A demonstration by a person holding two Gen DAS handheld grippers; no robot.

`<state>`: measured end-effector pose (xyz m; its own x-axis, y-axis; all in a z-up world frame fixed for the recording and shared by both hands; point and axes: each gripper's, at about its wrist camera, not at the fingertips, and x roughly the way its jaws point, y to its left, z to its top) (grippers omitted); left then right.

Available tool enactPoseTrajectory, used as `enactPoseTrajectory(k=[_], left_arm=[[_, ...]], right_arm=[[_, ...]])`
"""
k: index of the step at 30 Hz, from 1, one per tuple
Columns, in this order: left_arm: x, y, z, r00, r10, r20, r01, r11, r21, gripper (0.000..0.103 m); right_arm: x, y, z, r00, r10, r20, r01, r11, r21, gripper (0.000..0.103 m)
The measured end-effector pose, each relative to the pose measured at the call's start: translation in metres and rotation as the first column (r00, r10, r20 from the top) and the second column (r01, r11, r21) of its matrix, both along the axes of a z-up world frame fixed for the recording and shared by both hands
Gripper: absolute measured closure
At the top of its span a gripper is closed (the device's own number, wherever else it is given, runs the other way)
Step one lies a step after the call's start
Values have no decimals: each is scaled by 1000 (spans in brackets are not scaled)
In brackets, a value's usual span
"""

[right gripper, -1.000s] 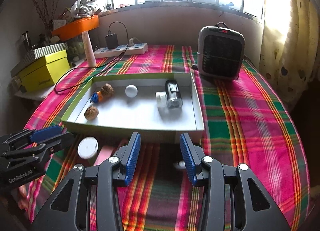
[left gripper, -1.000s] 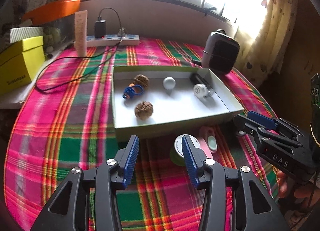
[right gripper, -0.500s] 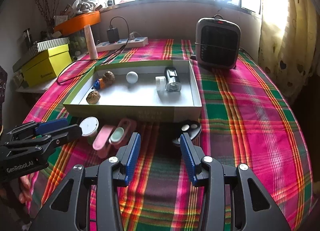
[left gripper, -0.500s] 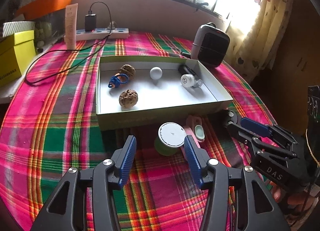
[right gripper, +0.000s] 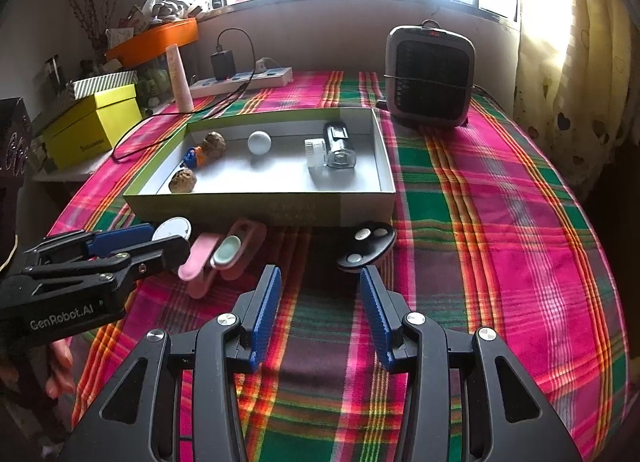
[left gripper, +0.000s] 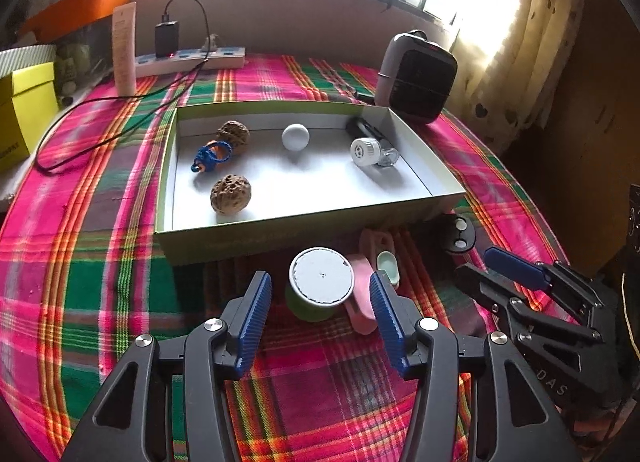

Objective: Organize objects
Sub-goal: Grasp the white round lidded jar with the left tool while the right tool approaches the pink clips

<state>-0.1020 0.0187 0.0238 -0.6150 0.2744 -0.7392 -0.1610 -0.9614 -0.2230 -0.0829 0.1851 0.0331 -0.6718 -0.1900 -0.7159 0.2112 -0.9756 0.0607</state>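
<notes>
Left tongs — just widened, flanking green spool untouched, nearer than before. Right tongs — apart, empty, short of black remote. Tray edge just behind; open tabletop rightward.

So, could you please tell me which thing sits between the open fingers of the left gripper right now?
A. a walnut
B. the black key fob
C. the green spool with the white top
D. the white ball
C: in the left wrist view the green spool stands on the cloth between the fingers of the left gripper, whose jaws have just been opening and do not press on it.
</notes>
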Motion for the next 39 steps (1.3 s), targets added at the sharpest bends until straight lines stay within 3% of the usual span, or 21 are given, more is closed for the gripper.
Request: enactPoseTrajectory(k=[24,30,39], left_arm=[[-11,-18,-6,995,98,-6,-98,995,-25,53],[-11,-20,-5,993,114,-19,-114,992,-52,70],[-10,-28,-5,991,131,-24,-133,989,-60,71]], right_arm=[[-2,-1,-1,1000,-4,14,4,1000,10,60],[-4,-8,0,1000,12,12,-12,1000,15,60],[-9,-16,0,1000,24,19,-25,1000,10,60]])
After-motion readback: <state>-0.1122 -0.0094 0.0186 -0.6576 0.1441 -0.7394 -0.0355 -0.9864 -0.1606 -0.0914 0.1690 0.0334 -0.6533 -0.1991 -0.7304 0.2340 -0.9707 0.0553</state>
